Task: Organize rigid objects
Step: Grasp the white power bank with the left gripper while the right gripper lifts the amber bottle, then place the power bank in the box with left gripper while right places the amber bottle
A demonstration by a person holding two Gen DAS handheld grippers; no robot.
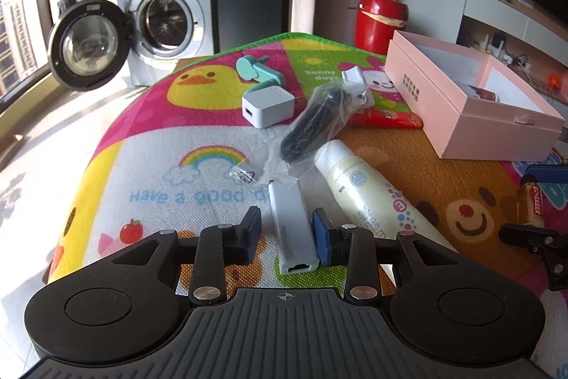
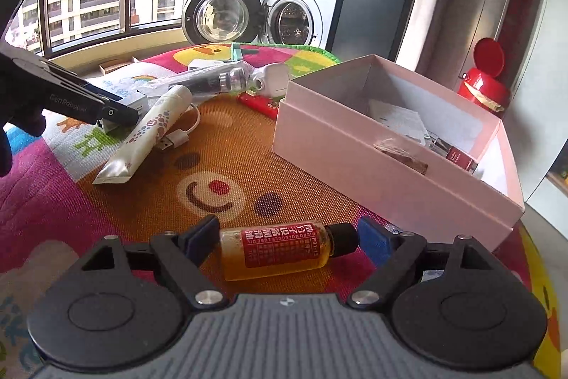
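Observation:
My left gripper (image 1: 287, 228) is open around a white network adapter (image 1: 291, 229) lying on the colourful mat (image 1: 149, 144); small gaps show on both sides. My right gripper (image 2: 287, 238) is open around a small amber oil bottle with a red label (image 2: 280, 249), lying crosswise between the fingertips; contact is unclear. The bottle also shows in the left wrist view (image 1: 531, 206). An open pink box (image 2: 390, 144) holds a few items to the right; it also shows in the left wrist view (image 1: 472, 98).
On the mat lie a cream tube (image 1: 365, 198), a bagged black item (image 1: 319, 123), a white charger (image 1: 268, 105), a teal hook (image 1: 261, 71), a red packet (image 1: 385, 120) and a white cable (image 2: 181, 134). A red bin (image 1: 378, 13) and a washing machine (image 1: 167, 9) stand behind.

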